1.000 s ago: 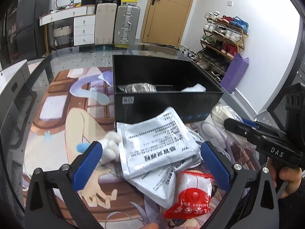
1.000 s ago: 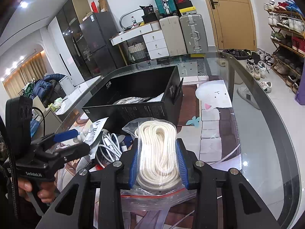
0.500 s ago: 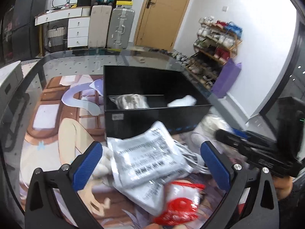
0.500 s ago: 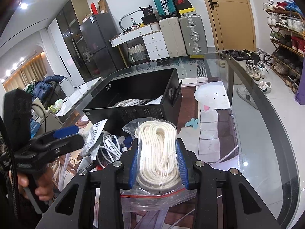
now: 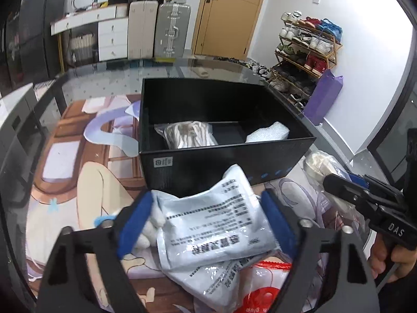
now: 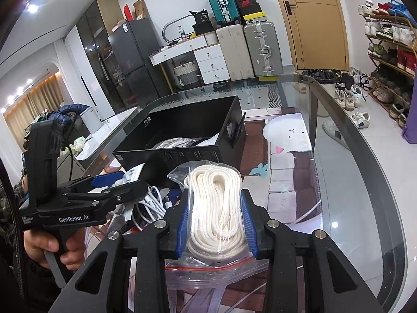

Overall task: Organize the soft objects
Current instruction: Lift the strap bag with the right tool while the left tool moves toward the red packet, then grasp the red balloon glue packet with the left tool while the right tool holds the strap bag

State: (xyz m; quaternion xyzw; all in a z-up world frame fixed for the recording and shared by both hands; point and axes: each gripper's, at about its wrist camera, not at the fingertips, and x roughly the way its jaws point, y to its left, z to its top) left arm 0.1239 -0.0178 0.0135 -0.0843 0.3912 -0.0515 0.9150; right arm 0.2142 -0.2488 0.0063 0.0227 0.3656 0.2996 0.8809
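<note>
**Two grippers over the pile: right one clamped on rope bag, left one closing around grey pouch**

Right gripper (image 6: 217,224): blue pads pressed on both sides of a clear zip bag of white rope (image 6: 216,208). Bag's red zip strip sits below the pads, toward the camera. Narrow gap, firm hold, bag in front of the black box (image 5: 226,154).

Left gripper (image 5: 208,224): jaws have just been closing in. A grey printed pouch (image 5: 211,221) lies between the blue pads. Right pad is at the pouch's edge, left pad is against a white plush piece (image 5: 151,224) beside it. Can't tell whether the pads are actually pressing on the pouch, so I read it as still apart.

Pile under the left gripper:
- second grey pouch (image 5: 208,284) under the first, partly covered
- red-and-white packet (image 5: 260,294) at the bottom edge, touching the pouches
- white cables (image 6: 148,206), visible from the right wrist camera, between the two grippers

Box is open-topped and sits on the glass table (image 6: 351,182), just behind the pile. Inside: a bagged striped fabric bundle (image 5: 187,135) in the left section, a white foam-like piece (image 5: 268,134) in the right section, with a divider between them.

A hand (image 6: 49,245) grips the left tool's handle in the right wrist view. Printed mat (image 5: 78,182) lies under the glass.
</note>
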